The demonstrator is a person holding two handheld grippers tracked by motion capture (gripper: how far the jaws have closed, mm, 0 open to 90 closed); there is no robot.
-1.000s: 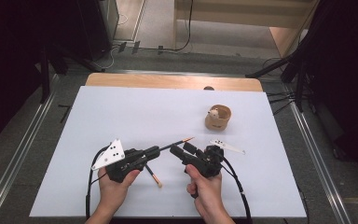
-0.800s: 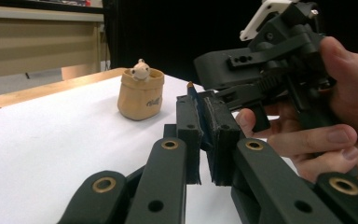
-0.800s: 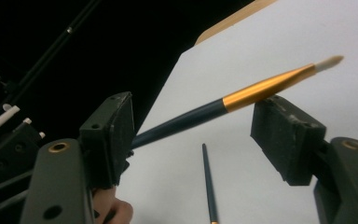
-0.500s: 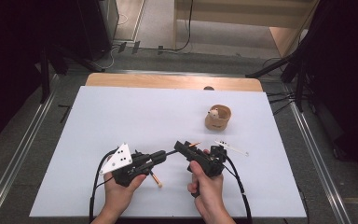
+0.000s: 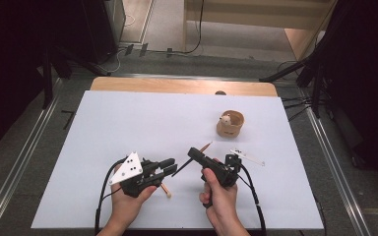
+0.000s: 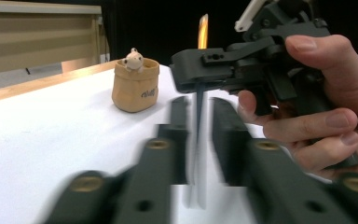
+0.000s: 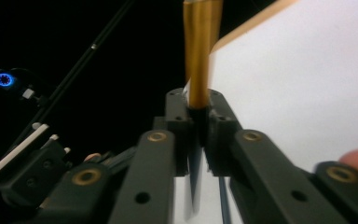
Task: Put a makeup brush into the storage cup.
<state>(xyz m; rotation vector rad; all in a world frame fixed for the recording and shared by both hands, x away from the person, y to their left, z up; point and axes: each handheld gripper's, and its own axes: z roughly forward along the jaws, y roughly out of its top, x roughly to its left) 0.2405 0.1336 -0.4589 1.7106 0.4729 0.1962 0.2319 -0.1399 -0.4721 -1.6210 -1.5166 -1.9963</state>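
Near the tabletop's front edge, the pen is being passed between grippers. The right gripper has just been closing and is clamped on the pen; the left gripper has just been opening, its jaws released around the dark end. It should be drawn straight back, clear of the pen, while the right grip is kept firm.

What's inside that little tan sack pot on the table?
A small cream animal figure pokes out over the rim of the sack pot. Its lower body and anything beneath it are hidden by the pot's wall.
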